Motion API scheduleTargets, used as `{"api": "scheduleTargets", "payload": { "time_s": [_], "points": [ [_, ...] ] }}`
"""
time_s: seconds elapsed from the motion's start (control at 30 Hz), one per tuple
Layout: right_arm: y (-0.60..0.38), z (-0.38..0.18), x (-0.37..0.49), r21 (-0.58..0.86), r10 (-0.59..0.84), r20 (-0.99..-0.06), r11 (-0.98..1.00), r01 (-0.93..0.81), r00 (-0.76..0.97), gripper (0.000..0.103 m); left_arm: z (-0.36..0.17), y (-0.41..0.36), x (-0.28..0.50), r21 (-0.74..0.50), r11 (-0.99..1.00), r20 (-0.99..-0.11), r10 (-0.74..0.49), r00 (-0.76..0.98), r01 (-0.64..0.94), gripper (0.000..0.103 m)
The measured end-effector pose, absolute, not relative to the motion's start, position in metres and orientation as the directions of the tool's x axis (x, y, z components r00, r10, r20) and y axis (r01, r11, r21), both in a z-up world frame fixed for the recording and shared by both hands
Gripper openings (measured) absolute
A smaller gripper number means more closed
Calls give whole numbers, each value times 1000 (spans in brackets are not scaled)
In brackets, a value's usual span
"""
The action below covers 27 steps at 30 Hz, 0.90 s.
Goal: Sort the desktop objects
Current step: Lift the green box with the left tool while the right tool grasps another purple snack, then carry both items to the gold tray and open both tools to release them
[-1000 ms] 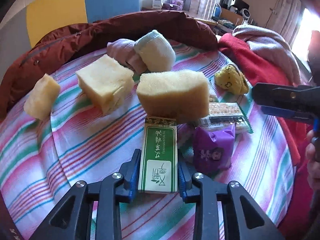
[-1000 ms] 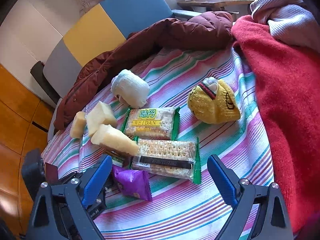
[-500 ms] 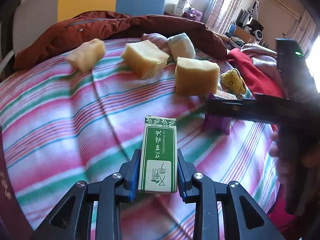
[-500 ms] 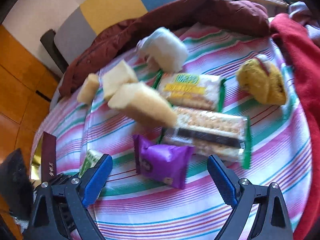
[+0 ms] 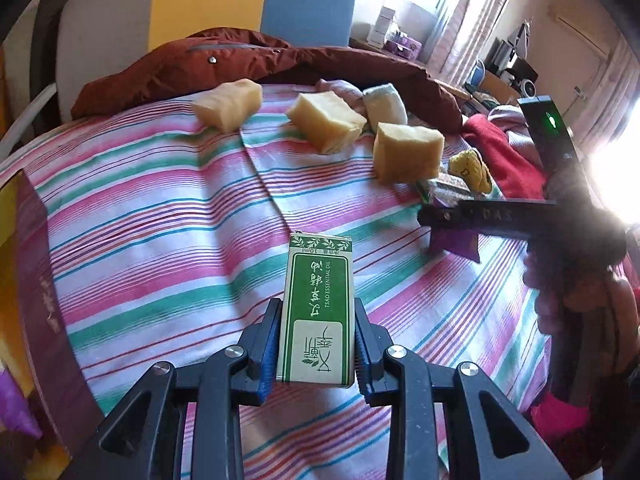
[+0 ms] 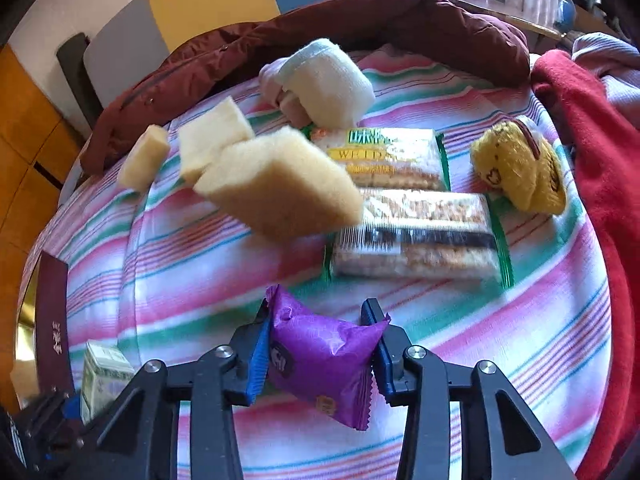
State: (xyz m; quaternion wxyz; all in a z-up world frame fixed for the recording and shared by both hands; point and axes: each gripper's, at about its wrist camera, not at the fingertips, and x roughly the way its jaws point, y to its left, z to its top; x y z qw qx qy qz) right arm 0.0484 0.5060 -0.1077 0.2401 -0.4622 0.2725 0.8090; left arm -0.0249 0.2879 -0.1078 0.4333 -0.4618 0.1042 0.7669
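My left gripper (image 5: 318,316) is shut on a green and white essential-oil box (image 5: 320,280), held above the striped cloth (image 5: 160,220). The same box (image 6: 104,376) shows at the lower left of the right wrist view. My right gripper (image 6: 318,316) has its jaws closing on a purple snack packet (image 6: 320,356), with both blue pads pressing its sides. In the left wrist view that gripper (image 5: 440,216) reaches in from the right over the packet (image 5: 456,242). Three yellow sponge blocks (image 5: 408,152) (image 5: 326,120) (image 5: 228,106) lie further back.
Two cracker packs (image 6: 416,236) (image 6: 380,156), a yellow knitted toy (image 6: 520,172) and a rolled white cloth (image 6: 328,84) lie beyond the packet. A maroon box (image 5: 40,280) stands at the left edge. A dark red jacket (image 5: 240,60) and a red blanket (image 6: 592,160) border the cloth.
The left gripper has carried the green box leftward, away from the sponges. The right gripper has sunk toward the purple packet and closed from wide open onto it.
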Motion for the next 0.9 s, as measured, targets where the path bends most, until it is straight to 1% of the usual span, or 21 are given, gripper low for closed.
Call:
{"api": "scheduleTargets", "payload": {
  "time_s": [0.2,0.37,0.5,0.6,0.73,0.77,0.83,0.9],
  "points": [
    [490,-93,65,295,95,-851,-727,-620,-517,43,-91,271,-20,-245,-611,-771,594,-231,-753,31],
    [462,-69,61,371,34,-803,-752,-544,-595,43,-72,238,-26,-253,-654,-742,604,-291,-713,31],
    [423,-45,35,421,-49,-756,-801,-427,-653,43,-51,197,-38,-246,-717,-712,590,-381,-652,31],
    [387,-27,7,463,-138,-715,-828,-316,-686,43,-36,159,-53,-241,-775,-689,561,-459,-584,31],
    [331,-8,-34,493,-251,-676,-853,-171,-692,43,-21,103,-81,-200,-863,-674,464,-574,-463,32],
    [316,-4,-44,493,-274,-670,-859,-138,-690,44,-20,92,-89,-189,-882,-680,435,-590,-433,32],
    [291,2,-64,495,-303,-656,-864,-91,-692,53,-19,71,-102,-179,-914,-685,381,-621,-364,34],
    [266,6,-82,485,-324,-646,-873,-44,-691,59,-21,47,-113,-179,-937,-690,336,-641,-300,39]
  ]
}}
